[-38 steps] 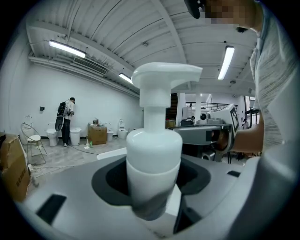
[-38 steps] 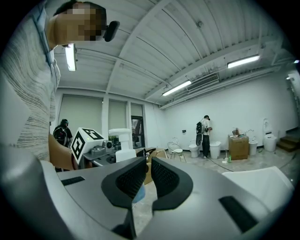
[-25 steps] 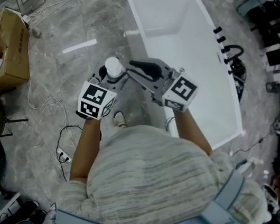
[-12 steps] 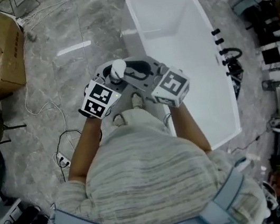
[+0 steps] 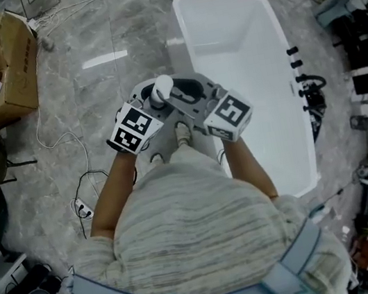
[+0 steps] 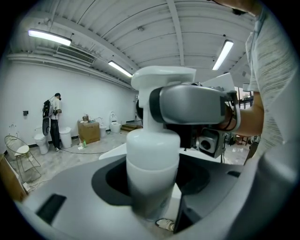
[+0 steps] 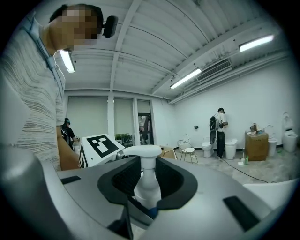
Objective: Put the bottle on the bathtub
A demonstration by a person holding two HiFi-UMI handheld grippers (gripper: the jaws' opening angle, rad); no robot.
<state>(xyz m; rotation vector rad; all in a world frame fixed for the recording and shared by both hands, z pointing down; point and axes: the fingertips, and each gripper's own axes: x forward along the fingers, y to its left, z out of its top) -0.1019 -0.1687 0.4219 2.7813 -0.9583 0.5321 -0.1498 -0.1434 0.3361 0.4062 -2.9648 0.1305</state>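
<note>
**Bottle.** The white pump bottle (image 5: 162, 89) is held upright in the air between the two tools, directly ahead of the person at 12 o'clock from the torso. It is off the bathtub (image 5: 248, 68), which lies from 1 to 4 o'clock of the bottle. The bottle is beside the tub's near long rim, over the grey marble floor (image 5: 107, 72).

**Left tool.** The left tool (image 5: 154, 103) comes in from 7 o'clock of the bottle. In the left gripper view its jaws are closed against the bottle's round body, which fills the gap between them. This tool carries the bottle.

**Right tool.** The right tool (image 5: 179, 96) comes in from 4 o'clock. Its jaws have just been opening. In the right gripper view the thin pump neck stands between them under the flat pump head, with clear space on both sides. The pads do not press on it.

**Surroundings.** A cardboard box (image 5: 4, 65) sits at 10 o'clock, well apart from the tub. Cables (image 5: 79, 189) trail over the floor at 8 o'clock. One shoe (image 5: 182, 133) shows just below the tools.
</note>
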